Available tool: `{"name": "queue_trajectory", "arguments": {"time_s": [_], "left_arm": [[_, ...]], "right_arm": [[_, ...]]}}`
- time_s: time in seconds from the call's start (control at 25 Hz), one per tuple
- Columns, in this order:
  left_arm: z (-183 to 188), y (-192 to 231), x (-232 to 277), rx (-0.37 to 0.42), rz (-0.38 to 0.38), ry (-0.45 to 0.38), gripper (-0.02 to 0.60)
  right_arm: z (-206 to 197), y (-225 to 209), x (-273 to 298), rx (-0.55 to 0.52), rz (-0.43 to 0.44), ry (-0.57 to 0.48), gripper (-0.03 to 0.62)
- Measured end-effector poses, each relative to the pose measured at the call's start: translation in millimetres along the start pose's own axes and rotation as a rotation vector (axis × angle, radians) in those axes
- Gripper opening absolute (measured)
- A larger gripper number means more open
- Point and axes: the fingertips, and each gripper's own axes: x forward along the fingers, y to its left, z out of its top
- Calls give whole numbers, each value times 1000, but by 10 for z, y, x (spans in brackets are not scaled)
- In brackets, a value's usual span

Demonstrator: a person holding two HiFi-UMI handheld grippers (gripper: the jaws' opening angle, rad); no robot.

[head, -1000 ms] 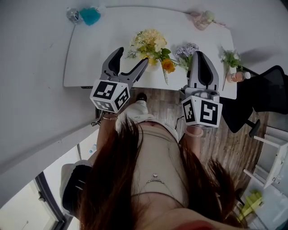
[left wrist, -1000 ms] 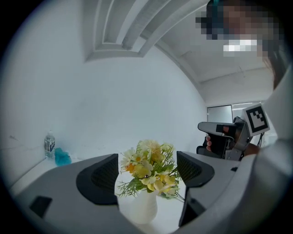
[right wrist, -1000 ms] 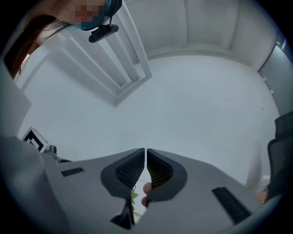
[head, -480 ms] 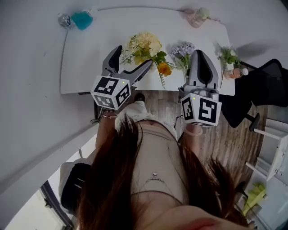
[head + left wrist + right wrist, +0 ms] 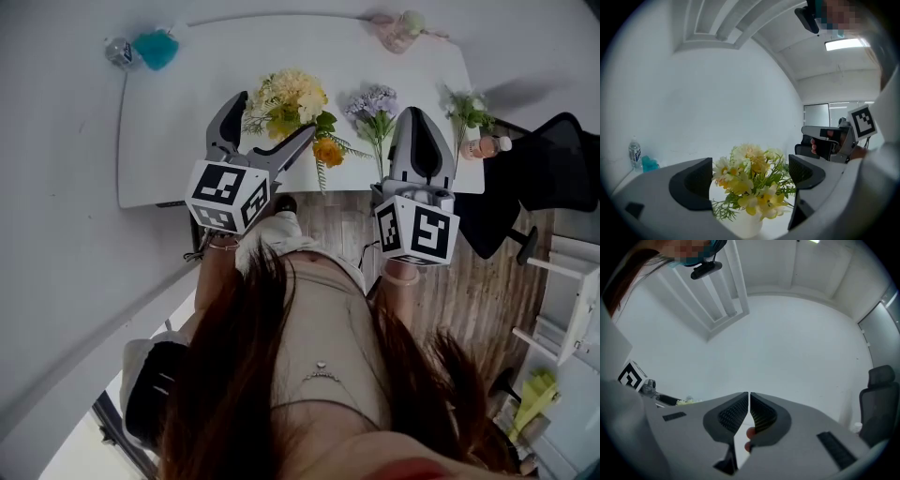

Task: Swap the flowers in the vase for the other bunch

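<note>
- Your left gripper (image 5: 274,116) has just been opening and stands wide. The yellow bunch (image 5: 749,180) sits between the jaws, untouched, in the white vase (image 5: 746,228) on the table (image 5: 169,141).
- Advance low and close on the stems, not the blooms.
- Your right gripper (image 5: 749,414) is closed and empty.

Long reddish-brown hair (image 5: 234,375), beige top (image 5: 328,319), thin necklace (image 5: 322,367) with small pendant, bracelet (image 5: 225,247) at left wrist, dark shoe (image 5: 294,202). Both left gripper (image 5: 274,115) and right gripper (image 5: 415,114): light grey curved shells, black ribbed pads (image 5: 732,414), each with a white cube (image 5: 228,194) carrying black square markers.
</note>
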Motion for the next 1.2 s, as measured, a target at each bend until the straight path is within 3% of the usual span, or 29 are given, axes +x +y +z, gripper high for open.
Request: {"name": "queue_trajectory", "arguments": {"time_s": [0.24,0.44,0.64,0.72,0.88,1.2], "left_arm": [[69,1,-7,34,1,1,491],[-93,8,101,55,-21,70,491],[-118,37,196,126,-9,70,478],[-121,53,200,132,0,65,421],[-65,124,164,155,66,37,236],[-60,187,146,202,119,8,97]], "right_arm": [[-9,30,31,6,5,-5,31],[-44,54,39,7,-3,9,31],[-72,0,72,-4,-23,15,31],[-89,-7,75,-9,-29,21,31],[-84,-31,60,-21,-37,28,30],[-135,-24,115,-31,-34,33,30]]}}
